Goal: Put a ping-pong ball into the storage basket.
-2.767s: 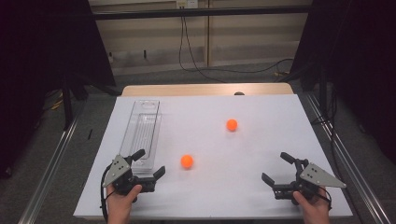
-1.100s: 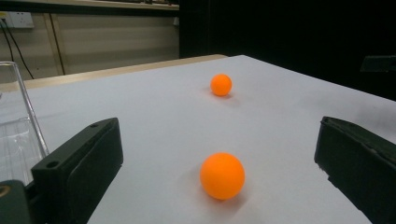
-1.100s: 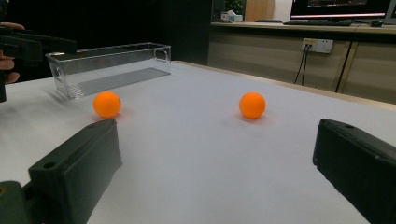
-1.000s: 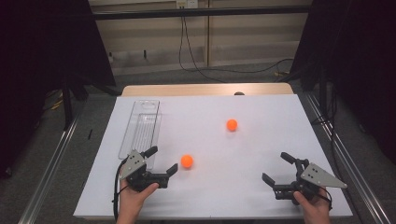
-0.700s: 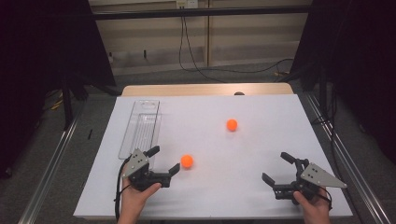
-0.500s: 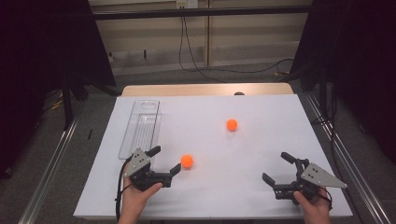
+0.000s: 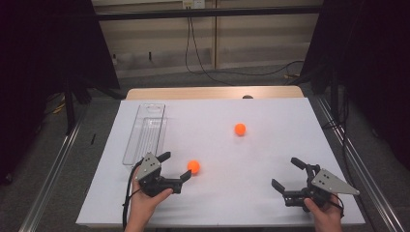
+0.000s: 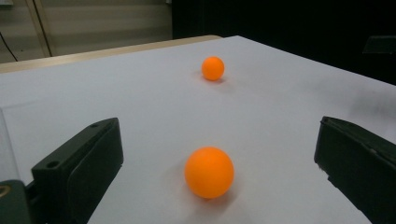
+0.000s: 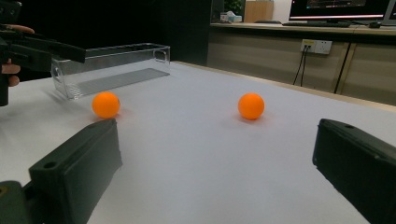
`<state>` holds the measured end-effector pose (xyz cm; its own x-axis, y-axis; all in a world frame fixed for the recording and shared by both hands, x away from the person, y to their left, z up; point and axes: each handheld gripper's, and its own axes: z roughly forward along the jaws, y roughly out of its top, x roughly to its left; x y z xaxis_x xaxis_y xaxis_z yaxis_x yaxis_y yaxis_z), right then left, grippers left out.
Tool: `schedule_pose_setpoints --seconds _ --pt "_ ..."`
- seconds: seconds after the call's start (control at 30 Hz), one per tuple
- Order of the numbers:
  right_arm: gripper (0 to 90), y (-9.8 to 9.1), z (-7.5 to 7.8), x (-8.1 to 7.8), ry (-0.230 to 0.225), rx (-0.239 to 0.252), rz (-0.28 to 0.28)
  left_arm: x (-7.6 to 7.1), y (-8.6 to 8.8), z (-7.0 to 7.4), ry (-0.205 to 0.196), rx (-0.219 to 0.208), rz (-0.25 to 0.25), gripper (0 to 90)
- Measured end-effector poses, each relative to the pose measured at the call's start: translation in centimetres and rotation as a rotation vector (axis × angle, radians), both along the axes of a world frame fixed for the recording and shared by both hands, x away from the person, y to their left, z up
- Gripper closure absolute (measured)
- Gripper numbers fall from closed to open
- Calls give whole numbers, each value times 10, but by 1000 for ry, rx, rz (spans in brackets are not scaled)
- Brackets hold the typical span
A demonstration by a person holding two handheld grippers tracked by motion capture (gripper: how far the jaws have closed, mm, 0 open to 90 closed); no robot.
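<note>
Left tool [image 7: 175, 166]: spread wide, near orange ball [image 7: 194, 166] lying on the white bench [image 7: 270, 145] just ahead of its jaw tips, untouched. Right tool [image 7: 290, 175]: spread wide, holding nothing, resting at near right edge. Far orange ball [image 7: 240, 129]: mid-bench, well apart. Clear tray [image 7: 145, 133]: left side of bench

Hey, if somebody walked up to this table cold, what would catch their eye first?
Two orange balls on the white table: the near ball sits just ahead of the open left hand-held gripper, the far ball lies toward the middle. A clear empty tray lies along the left side, and the right hand-held gripper rests open at the near right.
</note>
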<state>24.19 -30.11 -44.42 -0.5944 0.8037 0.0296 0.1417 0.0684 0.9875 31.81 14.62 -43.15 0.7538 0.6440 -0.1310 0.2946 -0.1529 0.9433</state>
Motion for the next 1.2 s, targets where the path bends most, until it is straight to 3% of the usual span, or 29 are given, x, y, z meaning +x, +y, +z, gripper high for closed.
schedule_pose_setpoints --seconds 1.2 --pt "7 1 0 0 0 -5 4 8 -18 -4 68 78 -2 15"
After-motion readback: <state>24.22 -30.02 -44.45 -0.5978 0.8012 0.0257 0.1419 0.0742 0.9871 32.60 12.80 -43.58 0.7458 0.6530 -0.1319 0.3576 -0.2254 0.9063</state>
